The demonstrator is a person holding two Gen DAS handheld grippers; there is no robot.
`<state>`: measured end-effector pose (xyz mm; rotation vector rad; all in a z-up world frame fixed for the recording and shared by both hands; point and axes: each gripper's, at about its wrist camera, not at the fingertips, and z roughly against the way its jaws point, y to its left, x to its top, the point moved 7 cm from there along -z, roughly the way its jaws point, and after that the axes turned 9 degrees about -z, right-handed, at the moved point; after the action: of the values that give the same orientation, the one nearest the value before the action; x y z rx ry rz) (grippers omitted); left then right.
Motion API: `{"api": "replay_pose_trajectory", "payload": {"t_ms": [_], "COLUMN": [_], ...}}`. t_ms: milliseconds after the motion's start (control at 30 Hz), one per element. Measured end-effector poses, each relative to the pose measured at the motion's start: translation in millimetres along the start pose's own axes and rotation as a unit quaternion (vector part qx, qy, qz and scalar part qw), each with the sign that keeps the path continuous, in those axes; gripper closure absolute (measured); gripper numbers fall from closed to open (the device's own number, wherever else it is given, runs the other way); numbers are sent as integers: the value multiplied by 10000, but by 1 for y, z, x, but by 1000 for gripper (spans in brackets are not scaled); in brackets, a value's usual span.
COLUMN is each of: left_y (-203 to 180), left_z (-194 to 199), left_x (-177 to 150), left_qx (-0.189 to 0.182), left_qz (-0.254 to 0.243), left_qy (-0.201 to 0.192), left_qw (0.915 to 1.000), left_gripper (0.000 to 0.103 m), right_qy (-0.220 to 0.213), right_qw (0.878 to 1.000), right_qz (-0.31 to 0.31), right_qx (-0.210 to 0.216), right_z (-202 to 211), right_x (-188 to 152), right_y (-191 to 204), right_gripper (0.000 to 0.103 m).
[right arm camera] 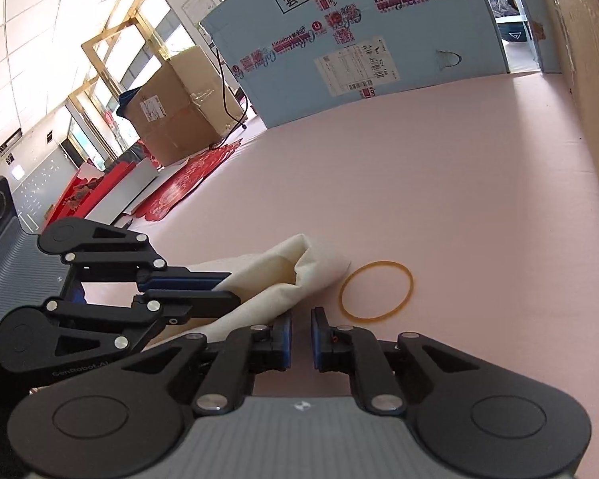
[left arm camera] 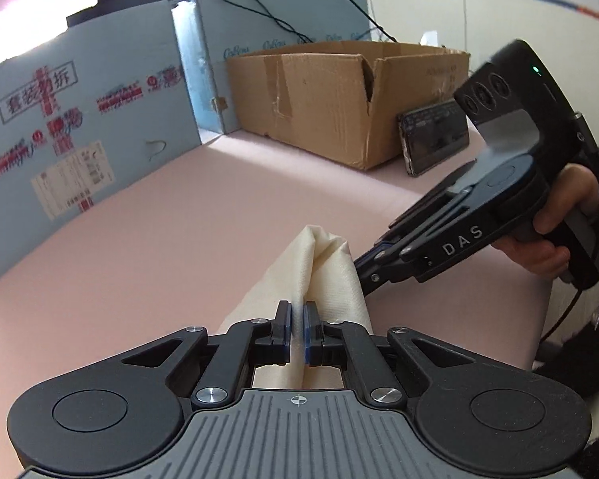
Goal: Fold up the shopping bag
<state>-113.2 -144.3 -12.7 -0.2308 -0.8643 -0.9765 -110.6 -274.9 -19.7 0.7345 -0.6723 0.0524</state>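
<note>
A: Where is the shopping bag (left arm camera: 319,275) kept at this moment?

B: It is gathered into a narrow cream bundle, lifted at the near end above the pink table (left arm camera: 159,219). One end is pinched by the left gripper (left arm camera: 298,333), whose jaws are pressed together on the cloth.

A: And the right gripper (right arm camera: 300,335)?

B: Its jaws are spread a little, and nothing is seen between them in its own view — only bare table. It is held just beside the bundle, at the side of the far fold; whether a finger touches the cloth cannot be told.

A: Which step is judged to be in hand?

B: The bag appears already rolled or folded small, so the later part of the task is likely reached. A yellow rubber band (right arm camera: 376,291) is seen lying flat on the table, just beside the bundle's far end.

A: What would be called for next?

B: Probably the free end must be caught by the right gripper — or the band fetched — while the pinch on the left is kept firm, since the loose folds could spring open. Behind, a brown cardboard box (left arm camera: 339,99) and a blue box (right arm camera: 359,40) are stood well apart from the work.
</note>
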Motion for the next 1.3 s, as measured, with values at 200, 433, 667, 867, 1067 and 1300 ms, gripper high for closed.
{"api": "replay_pose_trajectory", "payload": {"t_ms": [200, 433, 667, 867, 1067, 1300], "left_y": [-5, -5, 12, 26, 38, 36], "left_z": [0, 7, 12, 23, 38, 18], "left_x": [-8, -23, -24, -4, 14, -20], "left_qx": [268, 371, 181, 494, 1326, 1637], "left_qz": [-331, -312, 24, -362, -1290, -1032], "left_qy": [223, 394, 181, -97, -52, 342], "left_qw": [9988, 9980, 9997, 9981, 9827, 9805], "left_gripper": [65, 45, 91, 92, 92, 91], "right_qy": [-295, 143, 301, 628, -9, -414], "right_qw": [9969, 9976, 9981, 9903, 9719, 9498], "right_qz": [-525, -485, -435, -925, -2192, -2948], "right_qx": [506, 463, 307, 823, 853, 966], "right_z": [37, 14, 10, -20, -68, -93], "right_x": [11, 4, 0, -13, 10, 20], "right_y": [-15, -11, 3, 20, 25, 25], "right_gripper": [49, 53, 64, 92, 96, 97]}}
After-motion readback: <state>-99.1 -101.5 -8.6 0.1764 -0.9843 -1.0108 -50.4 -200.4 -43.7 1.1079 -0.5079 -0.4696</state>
